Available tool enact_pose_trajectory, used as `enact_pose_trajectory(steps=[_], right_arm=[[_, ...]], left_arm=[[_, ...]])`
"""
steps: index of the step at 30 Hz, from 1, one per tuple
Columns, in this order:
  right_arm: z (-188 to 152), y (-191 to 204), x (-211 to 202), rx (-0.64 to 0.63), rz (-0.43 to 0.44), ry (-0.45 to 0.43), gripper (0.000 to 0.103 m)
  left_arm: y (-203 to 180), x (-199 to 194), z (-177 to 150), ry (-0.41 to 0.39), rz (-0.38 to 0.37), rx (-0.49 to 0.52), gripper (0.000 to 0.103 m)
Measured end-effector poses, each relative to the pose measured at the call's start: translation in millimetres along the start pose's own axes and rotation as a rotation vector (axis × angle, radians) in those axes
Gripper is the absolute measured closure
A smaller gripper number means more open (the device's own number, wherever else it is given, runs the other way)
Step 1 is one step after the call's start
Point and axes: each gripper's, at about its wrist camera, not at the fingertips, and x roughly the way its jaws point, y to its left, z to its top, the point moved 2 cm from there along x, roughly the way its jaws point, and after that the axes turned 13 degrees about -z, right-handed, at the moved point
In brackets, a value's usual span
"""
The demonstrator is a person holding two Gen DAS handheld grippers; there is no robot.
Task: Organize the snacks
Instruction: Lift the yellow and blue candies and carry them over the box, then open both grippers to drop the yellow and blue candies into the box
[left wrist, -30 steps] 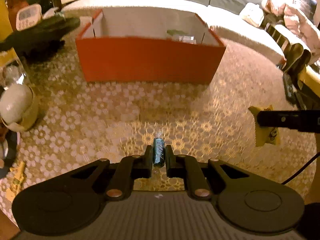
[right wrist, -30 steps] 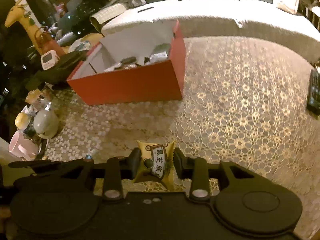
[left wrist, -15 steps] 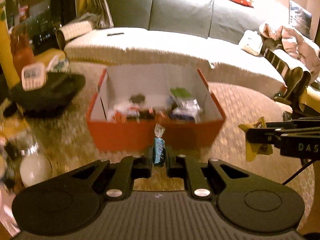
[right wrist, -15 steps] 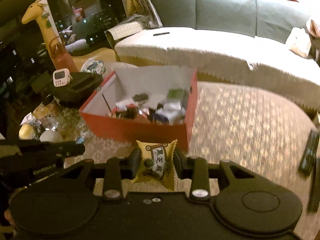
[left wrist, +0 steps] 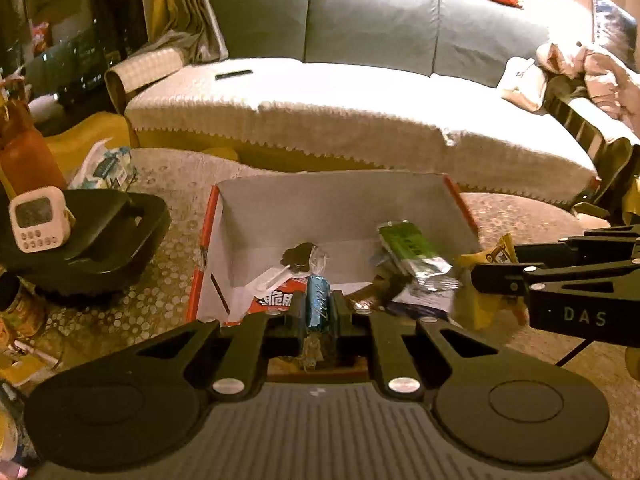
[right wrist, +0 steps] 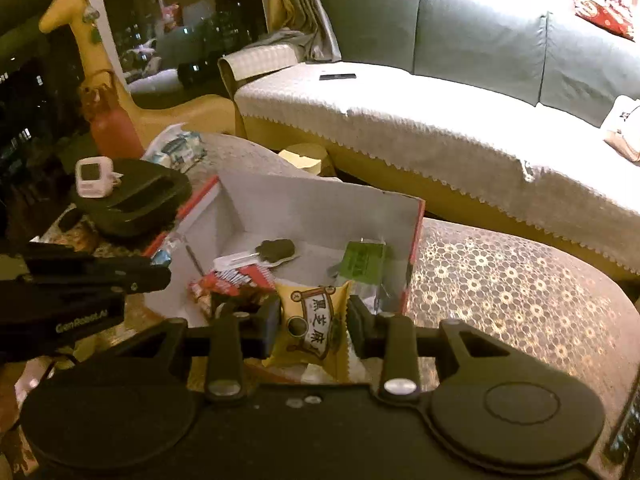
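With the left gripper (left wrist: pixel 318 312) clamped on a blue foil-wrapped candy (left wrist: pixel 317 306) and the right gripper (right wrist: pixel 312 330) on a yellow sesame snack packet (right wrist: pixel 314 326), both at the lower centre above the red cardboard box (left wrist: pixel 202 240), each should part its fingers only once clear inside the near wall.
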Motion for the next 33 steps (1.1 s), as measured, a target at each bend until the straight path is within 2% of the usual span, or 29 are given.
enact_pose_trajectory(steps=[7,11,18,25,27,29,33], right_arm=[[4,4,49,-0.004,-0.02,0.058,0.069],[-2,8,63,-0.025,-0.03,0.075,0.069],[-14,7,75,-0.016,-0.034,0.097,0.069],[-12,2,68,0.015,-0.027,0.097,0.068],[-10,0,64,0.028,-0.02,0.092,0.068],[-9,-2,58,0.038,-0.009,0.086,0.068],[-9,-5,43,0.045,0.011,0.073,0.067]], left_arm=[[11,42,0,0.065,0.001,0.01,0.091],[11,59,-5,0.097,0.003,0.006,0.091],[13,74,-15,0.134,0.001,-0.01,0.091],[13,71,-16,0.133,-0.001,-0.035,0.09],[12,66,-15,0.123,-0.007,-0.04,0.086],[12,60,-14,0.112,-0.013,-0.053,0.073],[7,46,-13,0.085,-0.016,-0.047,0.056]])
